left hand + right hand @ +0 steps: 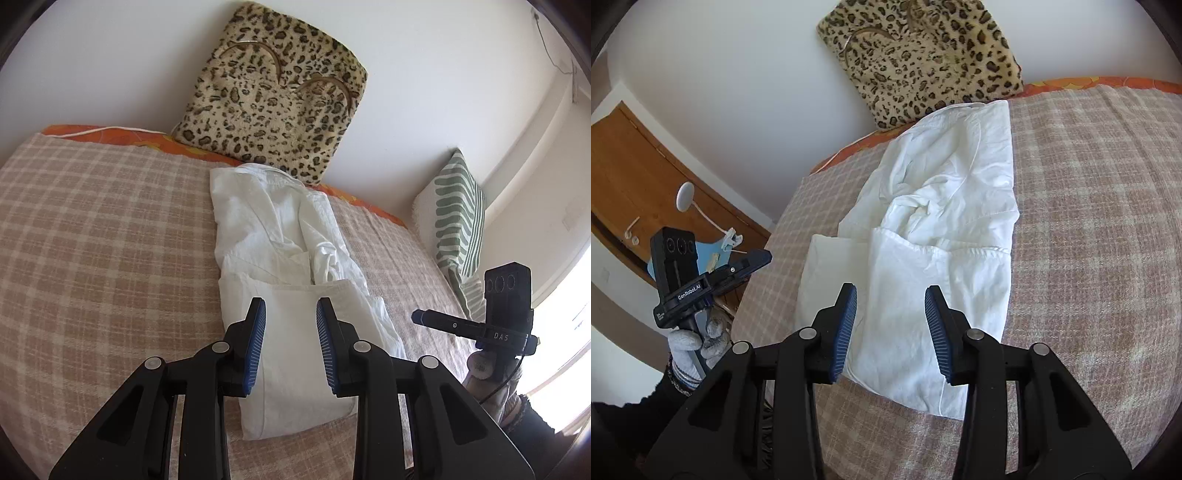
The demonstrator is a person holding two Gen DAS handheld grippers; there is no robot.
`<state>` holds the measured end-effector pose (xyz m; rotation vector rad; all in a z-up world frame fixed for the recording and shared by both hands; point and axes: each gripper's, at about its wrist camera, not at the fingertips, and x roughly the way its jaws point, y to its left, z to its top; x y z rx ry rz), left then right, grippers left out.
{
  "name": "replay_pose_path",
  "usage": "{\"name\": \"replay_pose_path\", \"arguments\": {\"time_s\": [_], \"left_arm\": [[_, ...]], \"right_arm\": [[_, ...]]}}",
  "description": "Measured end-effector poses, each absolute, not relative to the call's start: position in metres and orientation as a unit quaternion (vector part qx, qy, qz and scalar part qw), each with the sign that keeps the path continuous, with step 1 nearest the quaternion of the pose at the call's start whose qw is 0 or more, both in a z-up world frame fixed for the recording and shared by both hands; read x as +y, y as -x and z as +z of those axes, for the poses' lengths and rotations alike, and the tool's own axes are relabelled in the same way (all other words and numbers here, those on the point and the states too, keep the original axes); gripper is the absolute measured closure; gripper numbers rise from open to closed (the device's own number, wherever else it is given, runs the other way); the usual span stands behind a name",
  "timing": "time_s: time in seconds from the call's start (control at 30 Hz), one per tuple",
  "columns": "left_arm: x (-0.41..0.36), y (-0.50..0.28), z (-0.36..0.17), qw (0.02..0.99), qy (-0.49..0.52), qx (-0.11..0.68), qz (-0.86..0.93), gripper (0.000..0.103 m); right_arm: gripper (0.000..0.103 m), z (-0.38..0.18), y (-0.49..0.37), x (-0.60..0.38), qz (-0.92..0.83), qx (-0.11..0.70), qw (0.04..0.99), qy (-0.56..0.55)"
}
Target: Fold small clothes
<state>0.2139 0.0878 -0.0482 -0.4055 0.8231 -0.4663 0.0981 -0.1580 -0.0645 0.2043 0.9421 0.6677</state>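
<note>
A white garment [288, 266] lies on the checked bedspread [103, 240], its near end folded over into a flat flap, its far part rumpled. My left gripper [290, 310] is open and empty, held above the folded near end. In the right wrist view the same garment [934, 221] lies ahead, and my right gripper [891, 299] is open and empty above its near edge. Each gripper shows in the other's view: the right one [421, 316] at the bed's right side, the left one [764, 256] at the left, held by a gloved hand [690, 343].
A leopard-print cushion [273, 96] leans on the white wall behind the garment. A green-striped pillow [458, 210] stands at the bed's right end. An orange sheet edge [110, 134] runs along the wall. A wooden door [635, 177] is at left.
</note>
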Motion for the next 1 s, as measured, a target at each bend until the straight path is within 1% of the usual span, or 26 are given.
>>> {"name": "replay_pose_path", "arguments": {"time_s": [0.03,0.1,0.2,0.27,0.3,0.4,0.43,0.6,0.7,0.73,0.77,0.8,0.83,0.87,0.9,1.0], "left_arm": [[0.081,-0.211,-0.051,0.868,0.183,0.4,-0.231,0.076],[0.067,-0.205,-0.057,0.861,0.165,0.413,-0.249,0.076],[0.048,-0.203,-0.075,0.842,0.158,0.439,-0.269,0.076],[0.036,-0.201,-0.081,0.836,0.146,0.448,-0.281,0.077],[0.03,-0.199,-0.082,0.834,0.14,0.45,-0.288,0.077],[0.011,-0.193,-0.08,0.833,0.12,0.444,-0.309,0.076],[0.004,-0.192,-0.079,0.832,0.111,0.441,-0.316,0.076],[-0.029,-0.189,-0.075,0.832,0.064,0.435,-0.338,0.076],[-0.036,-0.19,-0.076,0.833,0.054,0.435,-0.337,0.076],[-0.037,-0.191,-0.076,0.834,0.053,0.434,-0.336,0.076],[-0.037,-0.192,-0.076,0.834,0.053,0.434,-0.336,0.076],[-0.037,-0.193,-0.076,0.835,0.051,0.434,-0.334,0.076],[-0.037,-0.194,-0.077,0.835,0.051,0.435,-0.332,0.076],[-0.037,-0.196,-0.08,0.834,0.051,0.439,-0.33,0.076],[-0.036,-0.198,-0.083,0.832,0.053,0.445,-0.327,0.076],[-0.031,-0.208,-0.101,0.825,0.061,0.473,-0.303,0.076]], "right_arm": [[0.069,-0.067,-0.091,-0.146,0.323,0.444,0.833,-0.064],[0.069,-0.074,-0.082,-0.126,0.333,0.448,0.83,-0.014],[0.069,-0.082,-0.083,-0.115,0.327,0.453,0.829,0.017],[0.069,-0.079,-0.093,-0.124,0.307,0.45,0.839,0.009],[0.066,-0.078,-0.1,-0.133,0.285,0.449,0.847,0.0],[0.053,-0.078,-0.12,-0.169,0.211,0.453,0.865,-0.047],[0.052,-0.081,-0.127,-0.179,0.19,0.459,0.866,-0.056],[0.052,-0.1,-0.145,-0.199,0.201,0.492,0.841,-0.101],[0.052,-0.104,-0.149,-0.191,0.209,0.492,0.84,-0.087],[0.055,-0.104,-0.149,-0.187,0.215,0.492,0.839,-0.084],[0.062,-0.103,-0.149,-0.183,0.219,0.491,0.839,-0.08],[0.083,-0.102,-0.149,-0.179,0.219,0.491,0.84,-0.069],[0.097,-0.101,-0.148,-0.174,0.216,0.49,0.843,-0.056],[0.097,-0.099,-0.147,-0.173,0.212,0.484,0.848,-0.048],[0.099,-0.096,-0.146,-0.174,0.205,0.477,0.854,-0.045],[0.102,-0.101,-0.157,-0.19,0.136,0.474,0.869,-0.038]]}}
